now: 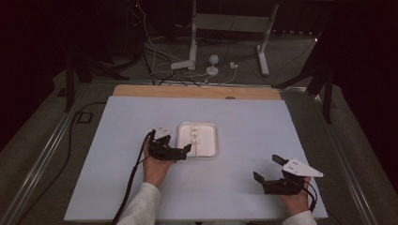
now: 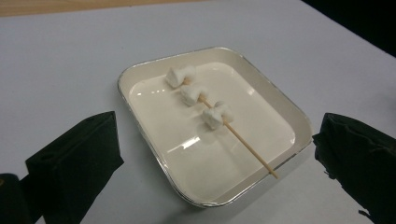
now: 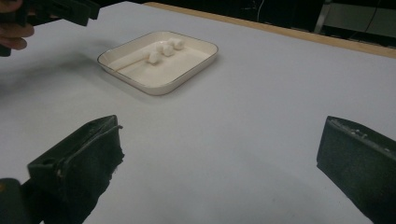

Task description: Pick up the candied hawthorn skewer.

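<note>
Left gripper (image 1: pixel 184 151): jaws spread wide, nothing between them, hovering just off the tray's (image 2: pixel 140 126) left rim, aimed at it. In the left gripper view both black jaws flanked the tray's near corner, neither one touching it. The left hand (image 1: pixel 155 166) came in from the near edge of the table (image 1: pixel 244 117), cable trailing back along the sleeve.

Right gripper (image 1: pixel 267 168): jaws also wide apart, empty, over bare table near the near-right corner, well apart from the tray. Grey three-cornered plate (image 1: pixel 302 167) on top, right hand (image 1: pixel 295 201) behind it at the near edge.

Tray: shallow, cream, square with rounded corners and a thin metallic rim, sitting flat around the middle of the table, slightly left of centre.

Inside it lay a wooden skewer (image 2: pixel 247 151) with three marshmallows (image 2: pixel 215 114) threaded along the end toward the tray's far side, bare stick pointing toward the near side. The skewer rested on the tray floor, its bare tip close to the rim.

Far edge of the table showed a wooden strip (image 1: pixel 197 91); beyond it, floor with white cables (image 1: pixel 187 75) and a stand's legs (image 1: pixel 263 51).
</note>
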